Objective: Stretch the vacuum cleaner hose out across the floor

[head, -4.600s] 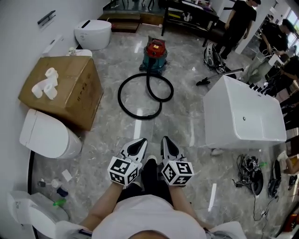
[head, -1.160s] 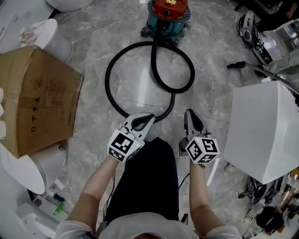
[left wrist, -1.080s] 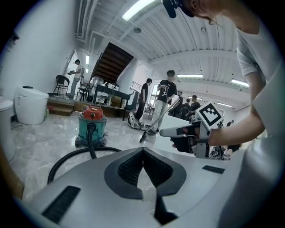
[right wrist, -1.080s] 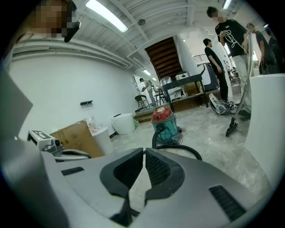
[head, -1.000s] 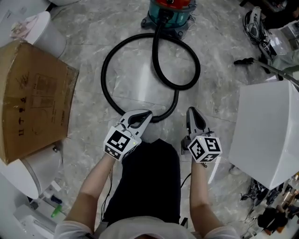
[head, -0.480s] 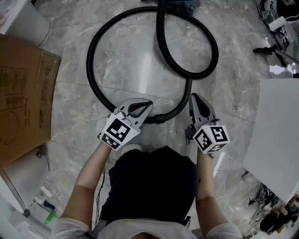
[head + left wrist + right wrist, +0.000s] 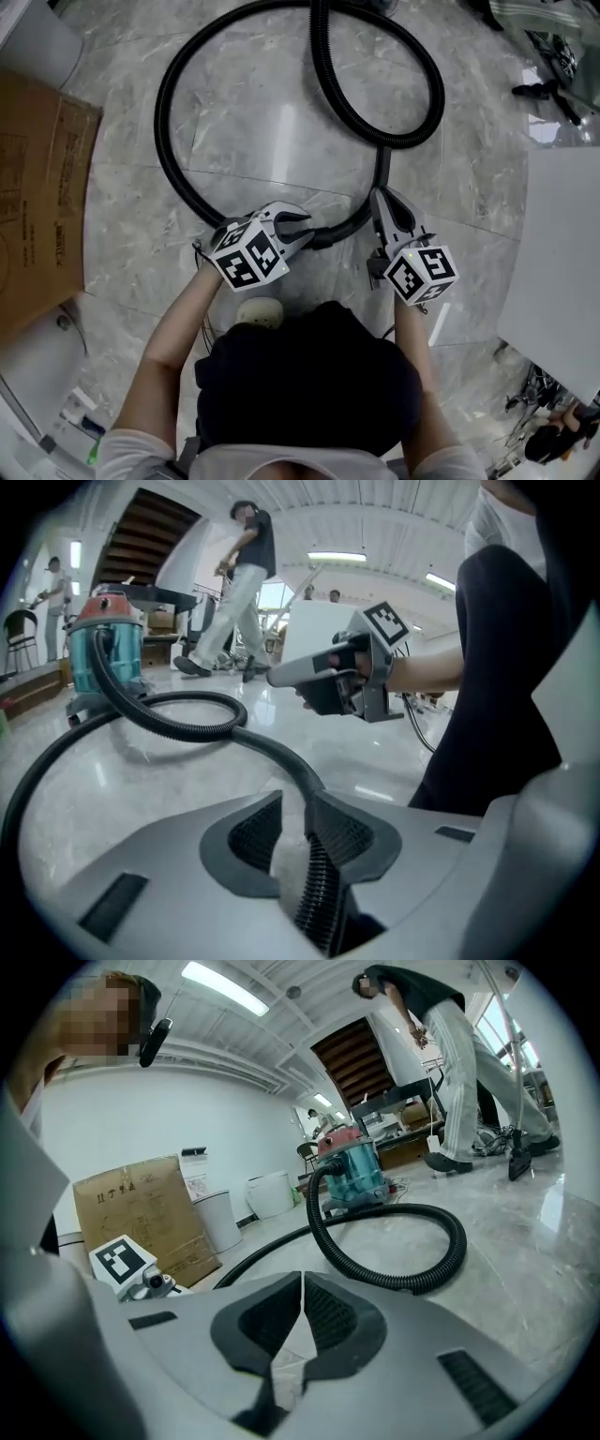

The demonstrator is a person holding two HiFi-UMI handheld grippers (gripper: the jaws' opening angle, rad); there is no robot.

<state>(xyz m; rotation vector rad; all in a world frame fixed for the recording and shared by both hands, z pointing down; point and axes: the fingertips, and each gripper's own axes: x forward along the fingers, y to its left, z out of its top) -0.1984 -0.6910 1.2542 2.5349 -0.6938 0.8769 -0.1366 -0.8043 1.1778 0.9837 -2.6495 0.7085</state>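
Observation:
The black vacuum hose (image 7: 398,142) lies in loops on the marble floor. It runs from the red-and-teal vacuum cleaner (image 7: 103,635), which also shows in the right gripper view (image 7: 352,1171). My left gripper (image 7: 292,228) is low at the hose's near end. Its jaws have just been opening, and the ribbed hose (image 7: 319,892) lies between them, against one jaw with a gap at the other. My right gripper (image 7: 382,202) is shut and empty just beside the thin hose stretch; the hose loop (image 7: 412,1279) lies ahead of it.
A cardboard box (image 7: 37,187) stands at the left. A white tub (image 7: 562,262) is at the right. A tool and cables (image 7: 548,89) lie at the far right. People (image 7: 239,583) walk behind the vacuum. My shoe (image 7: 258,309) is under the left gripper.
Both grippers have come down toward the floor and the hose. The left gripper has rolled, and its jaws have parted around the hose's near end. The right stays shut.

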